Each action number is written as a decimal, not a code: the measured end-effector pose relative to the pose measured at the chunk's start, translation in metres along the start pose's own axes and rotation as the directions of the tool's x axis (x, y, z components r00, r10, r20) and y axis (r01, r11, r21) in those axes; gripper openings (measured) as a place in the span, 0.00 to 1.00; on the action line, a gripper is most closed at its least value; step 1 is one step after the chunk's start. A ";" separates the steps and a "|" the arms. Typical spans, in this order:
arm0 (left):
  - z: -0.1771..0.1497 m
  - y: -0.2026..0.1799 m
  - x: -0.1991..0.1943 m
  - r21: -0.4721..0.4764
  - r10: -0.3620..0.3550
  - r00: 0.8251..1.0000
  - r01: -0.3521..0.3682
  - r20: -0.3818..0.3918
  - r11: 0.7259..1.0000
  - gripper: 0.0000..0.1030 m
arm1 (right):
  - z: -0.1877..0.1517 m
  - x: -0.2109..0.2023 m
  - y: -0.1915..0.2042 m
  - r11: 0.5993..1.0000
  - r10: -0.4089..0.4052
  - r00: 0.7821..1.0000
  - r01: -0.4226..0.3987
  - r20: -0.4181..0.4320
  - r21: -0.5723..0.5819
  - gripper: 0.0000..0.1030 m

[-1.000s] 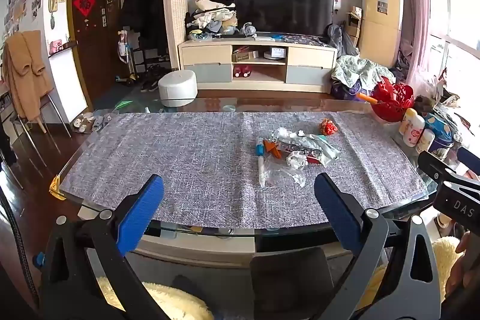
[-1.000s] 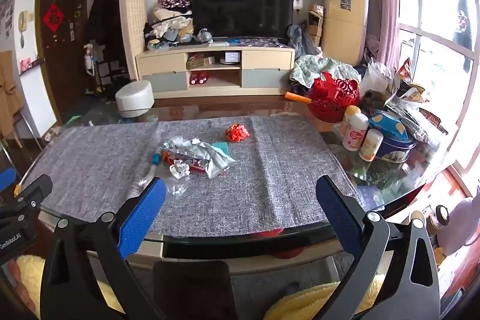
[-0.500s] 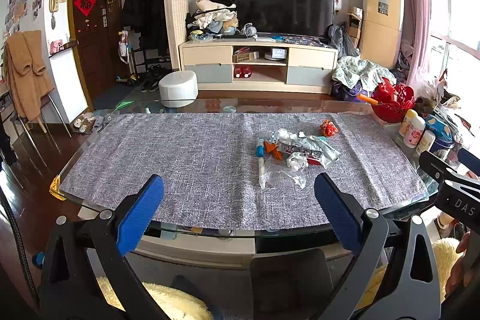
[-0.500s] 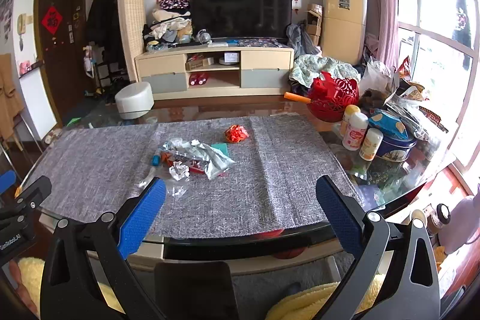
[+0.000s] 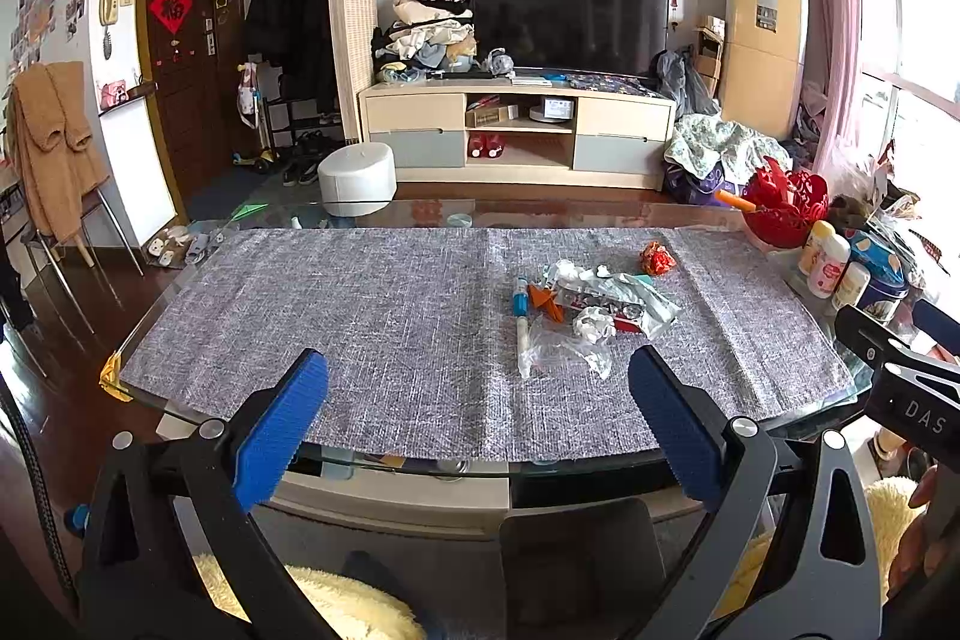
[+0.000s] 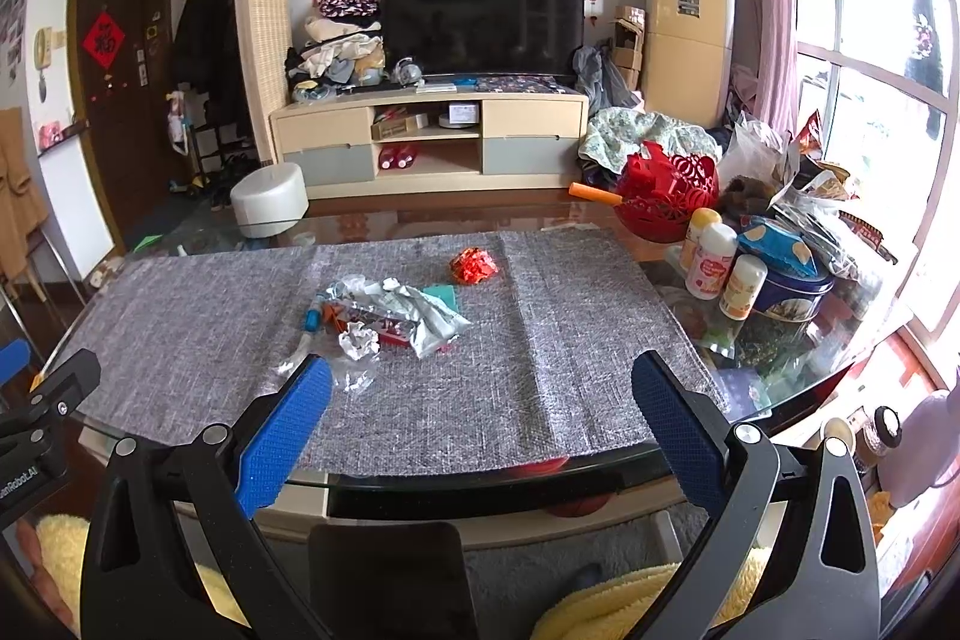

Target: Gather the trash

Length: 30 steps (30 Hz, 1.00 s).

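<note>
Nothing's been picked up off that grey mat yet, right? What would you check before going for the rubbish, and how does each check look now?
1. Left gripper open and empty: ok.
2. Right gripper open and empty: ok.
3. Trash in plain sight: ok. The pile and the red wad lie on the mat.
4. Free path to the pile: ok, bare mat lies in front of it.
5. Somewhere to drop the trash: cannot tell, no bin shows in either view.
6. Bottles clear of the trash: ok, they stand off the mat to the right.
</note>
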<state>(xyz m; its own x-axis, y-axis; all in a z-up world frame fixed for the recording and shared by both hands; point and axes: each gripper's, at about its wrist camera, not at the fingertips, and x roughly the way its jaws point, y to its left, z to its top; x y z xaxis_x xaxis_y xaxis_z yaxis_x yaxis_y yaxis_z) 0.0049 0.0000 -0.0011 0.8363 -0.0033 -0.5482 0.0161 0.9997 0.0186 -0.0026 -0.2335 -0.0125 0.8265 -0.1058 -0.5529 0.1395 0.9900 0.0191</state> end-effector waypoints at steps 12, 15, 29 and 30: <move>0.005 0.000 0.003 -0.002 0.009 1.000 -0.009 -0.001 1.000 0.92 | 0.000 0.001 0.001 1.000 0.012 1.000 -0.012 -0.008 0.004 0.97; 0.004 0.002 0.000 -0.001 0.008 1.000 -0.008 0.001 1.000 0.92 | 0.001 0.001 0.000 1.000 0.011 1.000 -0.011 -0.007 0.004 0.97; 0.001 -0.001 -0.001 0.002 0.007 1.000 -0.007 0.003 1.000 0.92 | 0.002 0.001 0.001 1.000 0.012 1.000 -0.012 -0.008 0.004 0.97; 0.001 -0.001 -0.001 0.002 0.007 1.000 -0.007 0.004 1.000 0.92 | 0.002 0.001 0.000 1.000 0.012 1.000 -0.012 -0.007 0.004 0.97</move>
<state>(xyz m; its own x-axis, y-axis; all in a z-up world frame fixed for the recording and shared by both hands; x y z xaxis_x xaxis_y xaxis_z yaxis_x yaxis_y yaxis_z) 0.0051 -0.0009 0.0004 0.8385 0.0031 -0.5450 0.0116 0.9997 0.0236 -0.0011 -0.2334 -0.0116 0.8244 -0.0938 -0.5582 0.1324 0.9908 0.0292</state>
